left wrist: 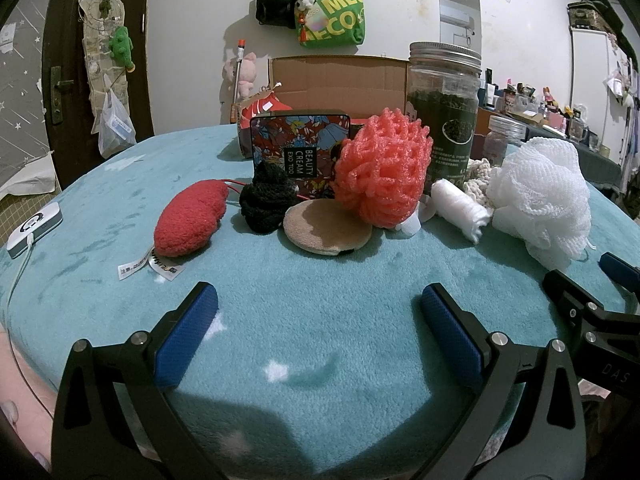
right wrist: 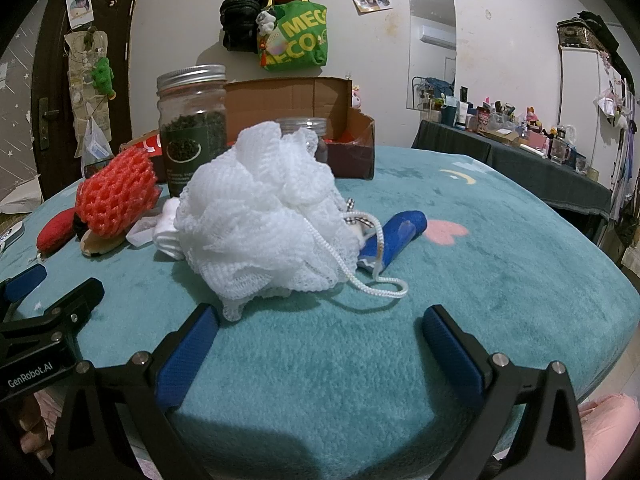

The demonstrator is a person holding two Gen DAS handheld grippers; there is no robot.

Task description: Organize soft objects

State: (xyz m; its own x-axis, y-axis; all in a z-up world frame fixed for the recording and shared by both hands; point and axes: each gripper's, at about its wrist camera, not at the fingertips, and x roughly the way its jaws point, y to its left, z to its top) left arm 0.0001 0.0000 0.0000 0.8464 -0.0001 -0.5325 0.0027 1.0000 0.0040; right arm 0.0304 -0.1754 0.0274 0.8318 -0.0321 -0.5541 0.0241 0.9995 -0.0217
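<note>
Nothing sorted yet, by the look of it: both claws hang low at the bottom of their frames, and every soft thing lies loose on the teal blanket [left wrist: 320, 280] that covers the surface. The left claw [left wrist: 320, 308] is spread wide, blue pads well apart and nothing between them. The right claw [right wrist: 320, 332] is the same, jaws wide and empty, just short of the white mesh pouf [right wrist: 264, 208] that fills the centre of the right wrist view.

Across the middle of the left wrist view runs the row of soft goods. The red plush piece [left wrist: 188, 220] sits left of centre with its label trailing toward the camera. Beside it is the black knit bundle [left wrist: 266, 200], then the round tan puff [left wrist: 326, 228] lying flat. The coral foam net [left wrist: 384, 168] stands behind the puff, the white rolled cloth [left wrist: 460, 208] lies to its right, and the pouf is at the far right. In the right wrist view a blue cloth [right wrist: 396, 236] pokes out from behind the pouf, whose white cord [right wrist: 376, 280] loops forward on the blanket.

The cardboard box [right wrist: 288, 100] stands open at the upper centre behind the tea jar [right wrist: 192, 120], and it seems the likely place for them, though its inside cannot be seen. So the whole job looks to be ahead. The pouf looks airy and crushable, an easy pinch; the cord may snag.
</note>
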